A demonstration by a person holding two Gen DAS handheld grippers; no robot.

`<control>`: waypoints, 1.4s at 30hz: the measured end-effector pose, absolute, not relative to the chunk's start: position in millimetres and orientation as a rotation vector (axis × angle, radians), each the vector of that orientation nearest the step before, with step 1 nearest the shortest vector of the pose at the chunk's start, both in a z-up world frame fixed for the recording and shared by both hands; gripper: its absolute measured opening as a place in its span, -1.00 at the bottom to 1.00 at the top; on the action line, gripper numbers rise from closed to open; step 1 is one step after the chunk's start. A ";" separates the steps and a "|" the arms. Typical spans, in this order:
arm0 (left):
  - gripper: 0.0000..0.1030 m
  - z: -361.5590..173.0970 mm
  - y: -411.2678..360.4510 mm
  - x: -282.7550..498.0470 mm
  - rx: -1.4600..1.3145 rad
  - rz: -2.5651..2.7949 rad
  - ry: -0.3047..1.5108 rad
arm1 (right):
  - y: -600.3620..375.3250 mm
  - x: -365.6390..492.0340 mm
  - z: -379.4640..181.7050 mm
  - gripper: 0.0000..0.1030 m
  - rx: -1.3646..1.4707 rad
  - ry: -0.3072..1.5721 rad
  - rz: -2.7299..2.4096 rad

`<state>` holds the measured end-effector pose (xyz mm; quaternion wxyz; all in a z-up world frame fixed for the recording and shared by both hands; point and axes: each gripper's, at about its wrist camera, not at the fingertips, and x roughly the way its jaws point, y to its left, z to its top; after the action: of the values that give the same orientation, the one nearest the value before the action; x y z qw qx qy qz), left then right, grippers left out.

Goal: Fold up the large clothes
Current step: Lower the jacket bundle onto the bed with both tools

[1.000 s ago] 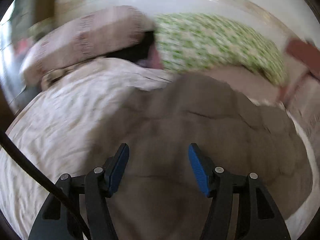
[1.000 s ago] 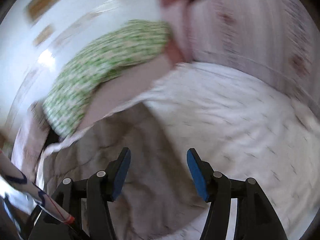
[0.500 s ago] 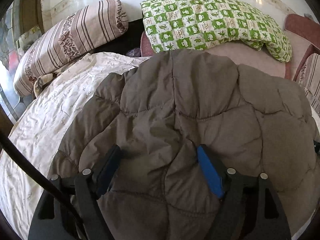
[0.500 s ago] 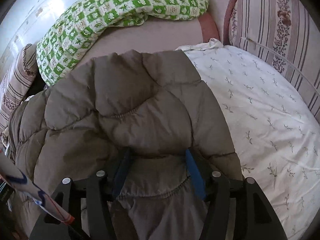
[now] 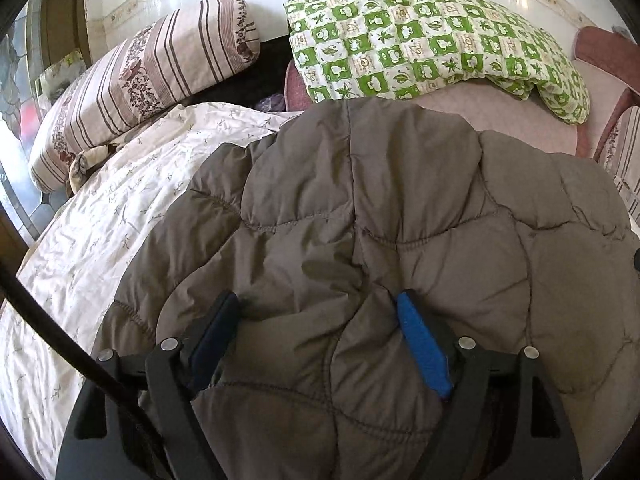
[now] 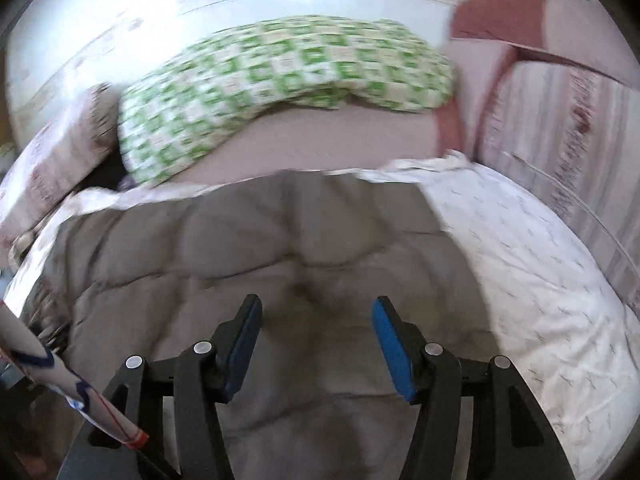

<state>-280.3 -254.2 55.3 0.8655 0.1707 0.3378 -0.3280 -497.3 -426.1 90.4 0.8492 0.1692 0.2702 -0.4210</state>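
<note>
A cream bedsheet with a fine sprig print [image 5: 100, 240] is filling the left side of the left wrist view, and on it a large grey-brown quilted puffer jacket [image 5: 400, 208] is lying, taking up the centre and right of that frame and running from the bottom edge up toward the green-and-white checked quilt [image 5: 432, 40] at the top. In the blurred right wrist view the same jacket [image 6: 248, 240] is spreading across the middle and lower frame, its far edge stopping just short of the pink cushion under the checked quilt [image 6: 280, 80], with bare sheet [image 6: 540, 280] lying to its right. A striped, flower-banded bolster pillow [image 5: 152, 76] is sitting at the upper left. The left gripper [image 5: 320, 336] is sitting low at the bottom centre with a puffed fold of the jacket bulging between its blue pads; its jaws have just been opening and it is letting the cloth go rather than clamping it, though the fabric is still crowding against both pads. The right gripper [image 6: 316, 344] is hovering released above the jacket, nothing pinched between its pads. The jacket's long axis is running away from both grippers toward the top of each frame, so the next fold probably turns on taking the near hem, which is lying directly under the left gripper, the nearer of the two.
</note>
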 end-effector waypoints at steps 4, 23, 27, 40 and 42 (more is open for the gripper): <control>0.58 55.2 -254.3 -280.7 0.357 -0.687 0.708 | -416.3 -479.8 80.2 0.22 0.318 0.616 -0.842; 0.61 54.5 -253.8 -281.1 0.358 -0.676 0.700 | -423.1 -470.2 54.8 0.44 0.310 0.682 -0.854; 0.61 55.5 -252.5 -281.2 0.353 -0.678 0.702 | -409.4 -481.1 72.7 0.44 0.318 0.627 -0.835; 0.61 76.9 -220.1 -320.5 0.351 -0.711 0.662 | -350.6 -484.0 81.2 0.44 0.262 0.656 -0.736; 0.61 79.6 -212.0 -327.8 0.345 -0.724 0.664 | -349.4 -489.6 80.9 0.44 0.279 0.655 -0.746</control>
<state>-327.8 -212.0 79.6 0.8676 0.1647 0.3173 -0.3457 -489.6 -349.4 80.9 0.8698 0.1336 0.3133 -0.3569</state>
